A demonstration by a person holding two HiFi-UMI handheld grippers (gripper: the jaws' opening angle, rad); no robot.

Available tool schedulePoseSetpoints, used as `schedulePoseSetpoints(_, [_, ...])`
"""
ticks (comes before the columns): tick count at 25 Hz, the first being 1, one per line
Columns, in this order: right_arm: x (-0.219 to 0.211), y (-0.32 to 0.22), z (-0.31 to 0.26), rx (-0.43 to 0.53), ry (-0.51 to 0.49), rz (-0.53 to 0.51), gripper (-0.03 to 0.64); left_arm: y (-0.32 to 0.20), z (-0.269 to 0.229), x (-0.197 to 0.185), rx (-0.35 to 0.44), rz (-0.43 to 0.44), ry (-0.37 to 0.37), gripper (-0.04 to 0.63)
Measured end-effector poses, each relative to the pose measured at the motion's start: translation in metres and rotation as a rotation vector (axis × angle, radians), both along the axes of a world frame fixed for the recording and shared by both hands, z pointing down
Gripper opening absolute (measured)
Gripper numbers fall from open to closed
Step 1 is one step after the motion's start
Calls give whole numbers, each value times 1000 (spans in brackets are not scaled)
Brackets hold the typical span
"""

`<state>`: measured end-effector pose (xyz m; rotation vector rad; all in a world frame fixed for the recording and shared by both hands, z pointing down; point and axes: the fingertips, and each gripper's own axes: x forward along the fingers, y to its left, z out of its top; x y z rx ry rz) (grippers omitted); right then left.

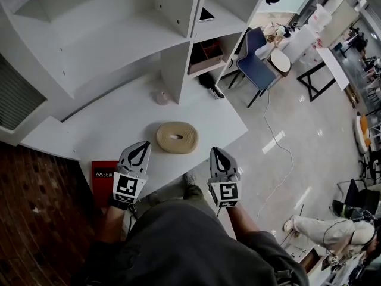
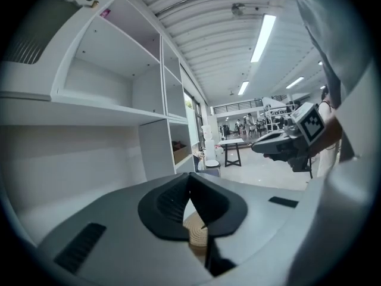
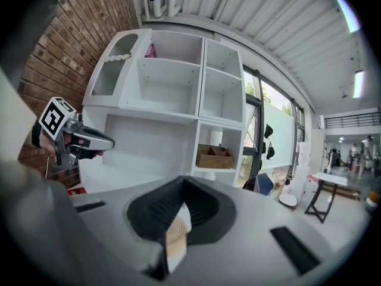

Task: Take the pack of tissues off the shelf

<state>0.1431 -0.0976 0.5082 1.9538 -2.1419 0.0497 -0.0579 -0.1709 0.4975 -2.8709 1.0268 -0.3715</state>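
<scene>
Though shut, right tool [image 1: 217, 152] below pack [image 3: 150, 51]

White shelf unit [image 1: 175, 11], lower counter [image 1: 107, 124]: one beige coiled roll [image 1: 177, 137] lies near the front edge; one small pale round object [image 1: 162, 97] sits beside the upright partition. A wooden box [image 1: 205, 61] occupies the right-hand compartment.

The shelf unit [image 1: 107, 34] at upper left is finished in smooth matt white. The ring [image 1: 177, 137] at centre is coiled from beige cord, rough-textured. Rough red brick [image 1: 36, 207] is noted at lower left. The floor [image 1: 280, 154] at right is polished and glossy. The left gripper [image 1: 141, 148] and right gripper [image 1: 218, 154] are shelled in matt grey plastic, with black ribbed pads [image 2: 172, 204] fitted.
</scene>
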Motion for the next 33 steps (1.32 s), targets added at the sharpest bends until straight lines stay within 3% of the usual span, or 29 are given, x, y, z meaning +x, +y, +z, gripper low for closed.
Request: schedulePoseSetpoints(33, [7, 12, -2, -15, -25, -9, -2, 11, 6, 5, -22, -3, -16, 0])
